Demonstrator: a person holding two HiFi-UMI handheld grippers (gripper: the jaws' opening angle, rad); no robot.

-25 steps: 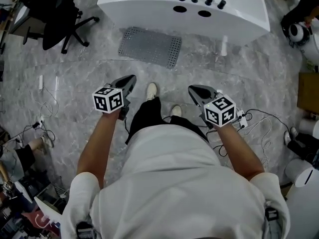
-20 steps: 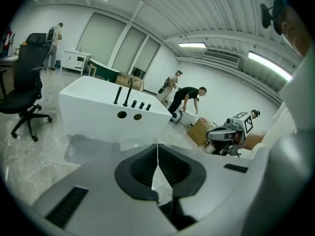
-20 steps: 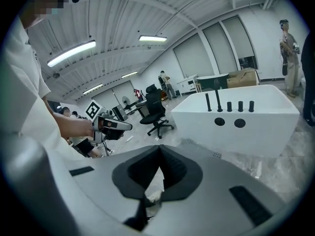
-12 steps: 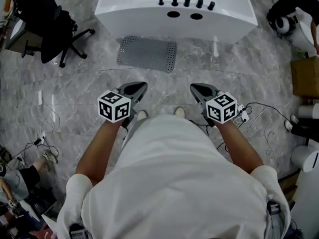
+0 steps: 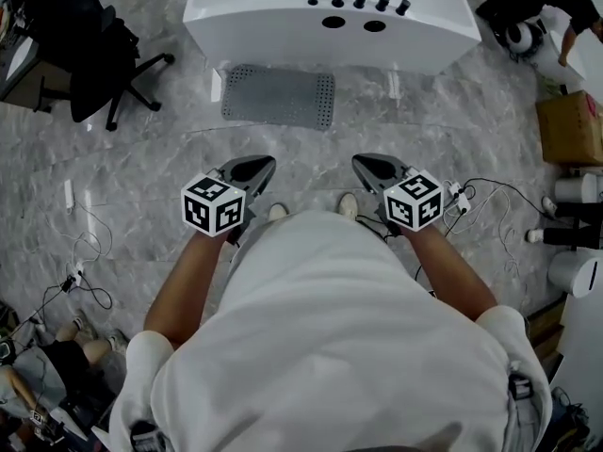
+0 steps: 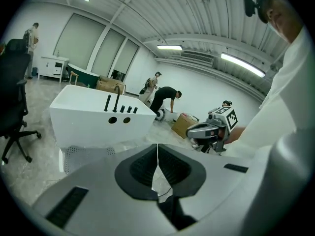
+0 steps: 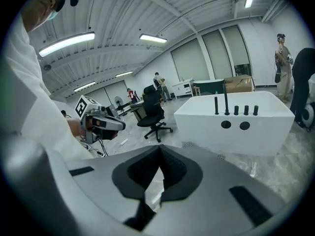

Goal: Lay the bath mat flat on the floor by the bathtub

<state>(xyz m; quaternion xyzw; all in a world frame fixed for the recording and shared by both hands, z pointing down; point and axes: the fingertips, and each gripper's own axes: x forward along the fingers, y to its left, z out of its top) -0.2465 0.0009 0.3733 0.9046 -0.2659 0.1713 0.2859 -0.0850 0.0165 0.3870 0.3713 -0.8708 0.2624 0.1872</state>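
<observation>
The grey perforated bath mat lies flat on the marble floor, right in front of the white bathtub. Neither gripper touches it. My left gripper and right gripper hover side by side well short of the mat, both shut with nothing between the jaws. The left gripper view shows its jaws closed tip to tip, with the mat and the tub beyond. In the right gripper view the jaws are closed too, the tub ahead and a sliver of mat at its foot.
A black office chair stands left of the tub. A cardboard box and white cylinders sit at the right edge. Cables trail on the floor by my right side. People are bending and standing at the far right and lower left.
The mat stays flat by the tub. The grippers have drawn slightly closer together and stayed shut; the person's feet have shifted back under the body.
</observation>
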